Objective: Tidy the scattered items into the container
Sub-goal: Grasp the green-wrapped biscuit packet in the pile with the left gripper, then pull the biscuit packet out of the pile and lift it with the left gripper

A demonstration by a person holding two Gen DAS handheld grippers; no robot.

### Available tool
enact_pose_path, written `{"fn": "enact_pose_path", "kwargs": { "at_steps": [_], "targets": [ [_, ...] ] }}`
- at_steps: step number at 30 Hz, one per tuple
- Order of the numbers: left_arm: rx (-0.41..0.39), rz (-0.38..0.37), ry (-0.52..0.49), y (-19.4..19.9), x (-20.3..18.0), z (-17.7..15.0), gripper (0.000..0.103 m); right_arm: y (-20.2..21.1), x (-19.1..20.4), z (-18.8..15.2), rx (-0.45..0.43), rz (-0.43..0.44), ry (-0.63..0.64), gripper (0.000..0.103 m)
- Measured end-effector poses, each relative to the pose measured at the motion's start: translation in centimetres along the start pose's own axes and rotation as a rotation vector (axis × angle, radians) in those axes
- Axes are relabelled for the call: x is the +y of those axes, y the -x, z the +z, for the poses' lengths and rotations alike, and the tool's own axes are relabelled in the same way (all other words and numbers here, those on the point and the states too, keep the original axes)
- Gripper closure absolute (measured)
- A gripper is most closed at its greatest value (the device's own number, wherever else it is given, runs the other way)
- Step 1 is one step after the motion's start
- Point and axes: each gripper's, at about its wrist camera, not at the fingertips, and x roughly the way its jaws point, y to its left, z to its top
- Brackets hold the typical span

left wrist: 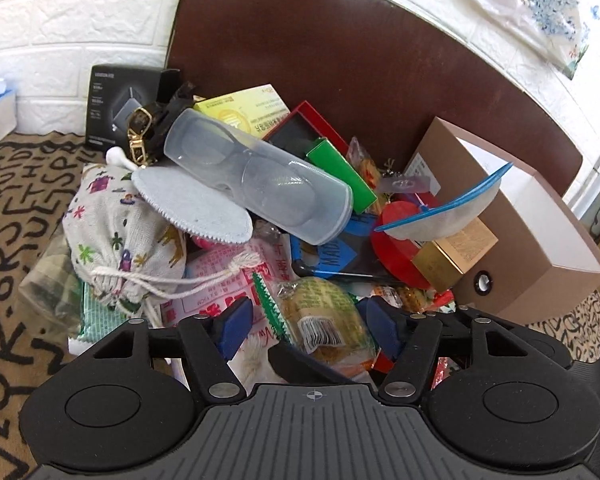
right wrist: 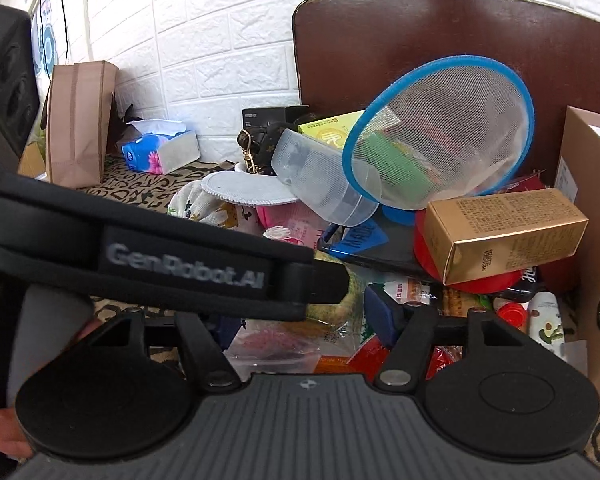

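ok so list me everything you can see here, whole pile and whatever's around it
glasses case: one, clear, on top of the pile
drawstring pouch: one, white with a print, left side of the pile
grey pad: one, round, under the glasses case
green box: one, behind the glasses case
mesh cover: one, blue-rimmed, leaning at the right side of the pile
gold box: one, below the mesh cover
snack packet: one, yellow-green, front of the pile
black box: one, by the wall
cardboard box: one, brown, open, right of the pile
tissue pack: one, blue, by the wall
paper bag: one, brown, against the wall
left gripper: open, straddling the snack packet
right gripper: open, over the front of the pile
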Motion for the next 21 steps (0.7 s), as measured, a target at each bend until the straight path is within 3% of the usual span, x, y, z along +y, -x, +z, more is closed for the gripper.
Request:
{"fn": "enact_pose_path", "kwargs": {
  "at_steps": [8,14,15,17,21],
  "targets": [
    [0.004,-0.014,0.006,1.8,-0.7,-0.1,0.046,1.5,0.2,-0.1,0.015,0.038,-0.009,0.041],
    [0.019,-0.042,-0.040,4.1,-3.0,-2.0,0.058,4.6,1.7,-1.0,0.016,0.069,0.041,0.045],
    [0.014,-0.034,-0.051,4.6,-3.4,-2.5,0.061,5.0,1.9,-1.2,0.022,0.073,0.048,0.050],
    [0.013,-0.038,-0.060,5.6,-4.0,-3.5,0.060,5.9,2.0,-1.9,0.040,0.087,0.039,0.058],
    [0.032,-0.053,-0.071,7.0,-4.9,-5.7,0.059,7.7,2.1,-3.6,0.057,0.112,0.013,0.059]
  ]
}}
